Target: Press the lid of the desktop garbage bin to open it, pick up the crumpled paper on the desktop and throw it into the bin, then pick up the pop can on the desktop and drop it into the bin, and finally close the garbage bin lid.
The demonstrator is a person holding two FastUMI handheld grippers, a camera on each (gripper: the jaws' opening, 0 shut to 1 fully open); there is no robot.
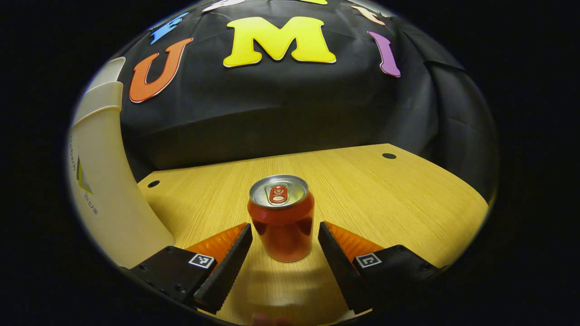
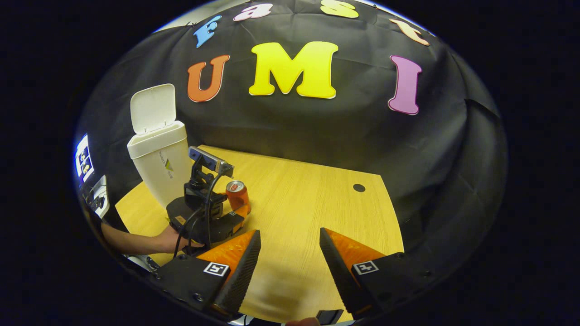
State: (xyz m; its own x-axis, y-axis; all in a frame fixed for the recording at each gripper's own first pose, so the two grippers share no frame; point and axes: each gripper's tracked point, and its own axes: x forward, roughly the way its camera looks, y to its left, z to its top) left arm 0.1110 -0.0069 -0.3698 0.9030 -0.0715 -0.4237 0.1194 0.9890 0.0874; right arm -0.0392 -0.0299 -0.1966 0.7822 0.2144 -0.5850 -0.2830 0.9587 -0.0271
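Observation:
An orange pop can (image 1: 282,218) stands upright on the wooden desk (image 1: 389,199). My left gripper (image 1: 284,232) is open around it, one finger on each side with a small gap to the can. The cream garbage bin (image 1: 104,190) rises close on the left. In the right gripper view the same bin (image 2: 158,163) stands at the desk's back left with its lid (image 2: 152,107) up, and the can (image 2: 237,194) sits in front of the left gripper (image 2: 240,209), which a hand holds. My right gripper (image 2: 290,240) hovers open over the desk, holding nothing.
The desk (image 2: 317,203) has a round cable hole (image 2: 359,187) near its back right corner and two such holes (image 1: 389,155) in the left gripper view. Black cloth walls close behind. A forearm (image 2: 131,242) reaches in from the left edge.

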